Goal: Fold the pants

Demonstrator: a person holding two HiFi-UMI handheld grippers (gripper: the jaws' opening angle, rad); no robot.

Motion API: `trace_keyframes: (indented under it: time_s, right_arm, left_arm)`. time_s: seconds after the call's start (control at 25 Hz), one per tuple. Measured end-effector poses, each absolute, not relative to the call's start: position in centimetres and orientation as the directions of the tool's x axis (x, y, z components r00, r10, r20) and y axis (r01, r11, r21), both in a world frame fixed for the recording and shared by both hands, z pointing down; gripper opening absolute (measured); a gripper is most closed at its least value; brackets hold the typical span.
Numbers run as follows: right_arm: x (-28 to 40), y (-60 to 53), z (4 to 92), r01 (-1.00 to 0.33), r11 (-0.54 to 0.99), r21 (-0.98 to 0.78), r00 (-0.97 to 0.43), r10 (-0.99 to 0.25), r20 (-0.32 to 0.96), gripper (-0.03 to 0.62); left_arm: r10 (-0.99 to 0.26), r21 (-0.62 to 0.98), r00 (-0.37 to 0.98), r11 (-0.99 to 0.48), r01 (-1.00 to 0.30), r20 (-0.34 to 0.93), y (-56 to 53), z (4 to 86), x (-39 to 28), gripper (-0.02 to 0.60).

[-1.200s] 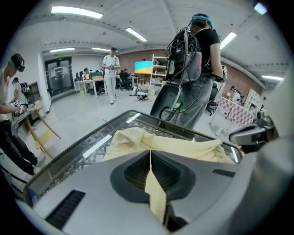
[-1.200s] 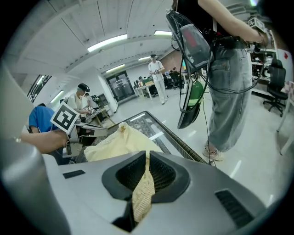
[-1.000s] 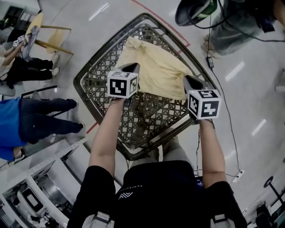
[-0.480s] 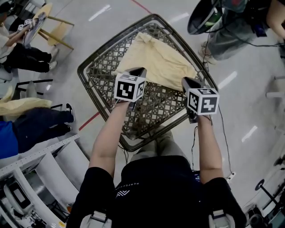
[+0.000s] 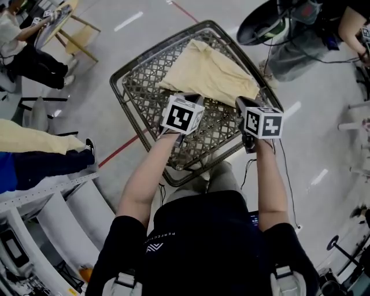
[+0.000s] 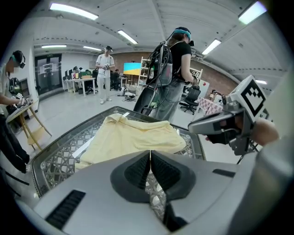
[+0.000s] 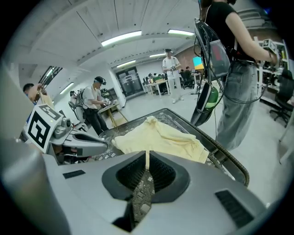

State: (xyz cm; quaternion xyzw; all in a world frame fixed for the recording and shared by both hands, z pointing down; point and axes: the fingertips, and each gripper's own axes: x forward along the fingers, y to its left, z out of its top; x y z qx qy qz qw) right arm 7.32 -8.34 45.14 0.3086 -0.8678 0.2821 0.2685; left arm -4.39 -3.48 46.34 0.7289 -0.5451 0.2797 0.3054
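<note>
Pants lying seemingly folded on the far half of the lattice table, little apparently remaining beyond tidying; left tool and right tool both closed, empty, just short of the cloth.

You stand on a glossy grey floor crossed by a red line, and white strip lights run along the pale ceiling above you. To your left is a light wooden stand. Toward the far end you face desks, dark-framed doors, a reddish-brown wall and a black office chair.
</note>
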Motion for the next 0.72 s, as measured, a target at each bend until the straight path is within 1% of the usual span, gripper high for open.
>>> trace_keyframes:
  time_s: [0.16, 0.32, 0.52, 0.72]
  right_arm:
    - [6.0, -7.6, 43.9, -0.682, 0.665, -0.304, -0.662, -0.384, 0.644, 0.046]
    - [5.5, -9.6, 44.2, -0.662, 0.680, -0.314, -0.670, -0.351, 0.654, 0.046]
    - [4.8, -9.8, 45.6, -0.613, 0.720, -0.325, -0.689, -0.286, 0.666, 0.046]
    - [5.3, -11.3, 46.3, -0.537, 0.773, -0.338, -0.708, -0.195, 0.679, 0.046]
  left_arm:
    - [-0.638, 0.156, 0.262, -0.218, -0.963, 0.724, -1.9, 45.2, -5.2, 0.014]
    - [-0.632, 0.174, 0.262, -0.199, -0.964, 0.729, -3.0, 45.7, -4.9, 0.014]
    - [-0.630, 0.189, 0.258, -0.176, -0.966, 0.732, -2.6, 47.2, -4.0, 0.014]
    - [-0.637, 0.220, 0.259, -0.141, -0.965, 0.726, -3.5, 47.7, -1.6, 0.015]
